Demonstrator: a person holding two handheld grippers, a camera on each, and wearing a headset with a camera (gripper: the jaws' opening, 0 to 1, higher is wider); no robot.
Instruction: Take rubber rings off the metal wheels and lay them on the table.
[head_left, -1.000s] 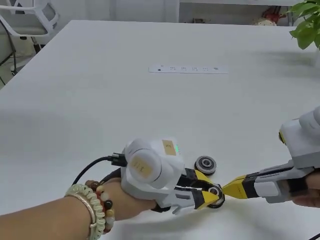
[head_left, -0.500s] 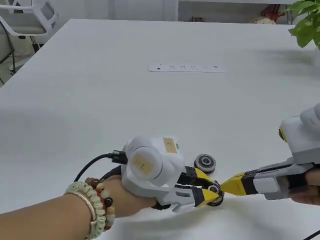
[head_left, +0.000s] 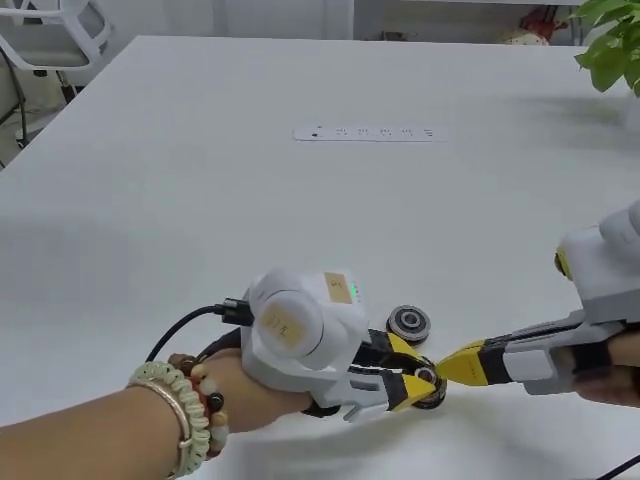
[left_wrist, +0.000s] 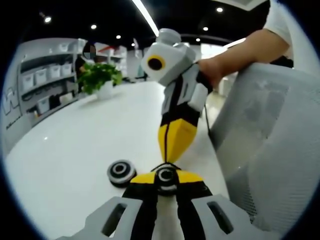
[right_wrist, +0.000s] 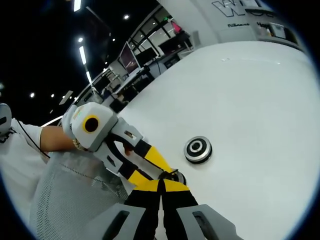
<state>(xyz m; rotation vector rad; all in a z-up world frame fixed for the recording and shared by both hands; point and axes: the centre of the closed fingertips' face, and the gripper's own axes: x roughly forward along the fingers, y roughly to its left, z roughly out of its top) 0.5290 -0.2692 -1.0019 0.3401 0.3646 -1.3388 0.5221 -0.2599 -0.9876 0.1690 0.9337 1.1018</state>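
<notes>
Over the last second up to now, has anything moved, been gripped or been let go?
No visible change apart from a slight camera shift. The left gripper stays shut on one metal wheel. The right gripper keeps its closed tips at that wheel's rim; whether they have hold of anything cannot be told. The second wheel lies where it was on the table, beside them.

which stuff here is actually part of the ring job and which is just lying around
Part of the job: held wheel, clamped in the left gripper; right gripper, tips closed at that wheel's rim; loose wheel on the table.
Just lying about: power strip; plant; chair.
</notes>
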